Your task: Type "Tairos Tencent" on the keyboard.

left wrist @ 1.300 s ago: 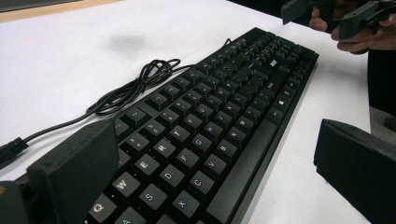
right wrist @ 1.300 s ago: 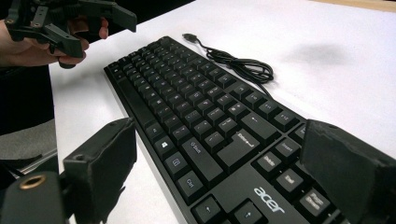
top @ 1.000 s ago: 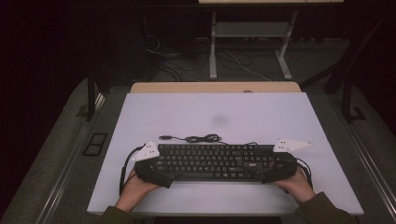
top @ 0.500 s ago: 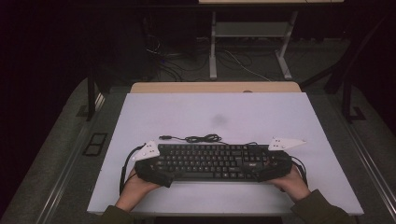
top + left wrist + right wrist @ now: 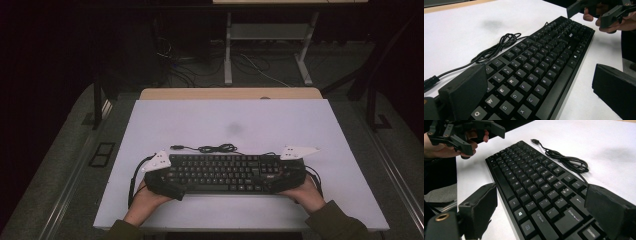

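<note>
High view first: I see the black keyboard lying flat on the white table, close to the near edge and running left to right, with a gripper at each end. Its black cable lies in a loose bundle on the table just behind the keyboard's far edge, the plug end pointing left.

My left gripper sits at the keyboard's left end, held by the person's left hand. In the left gripper view its jaws stand wide apart: one jaw lies over the keys at the far-left corner of the keyboard, the other hangs on the near side, off the front edge and apart from it. The keyboard passes between them, not clamped.

My right gripper sits at the right end, held by the right hand. In the right gripper view its jaws are also spread wide, one beside the keyboard's front edge over bare table, the other over the keys near the back edge. The keyboard runs away between them, and I cannot tell whether either jaw touches it. The left gripper shows at the far end there, jaws parted.
</note>
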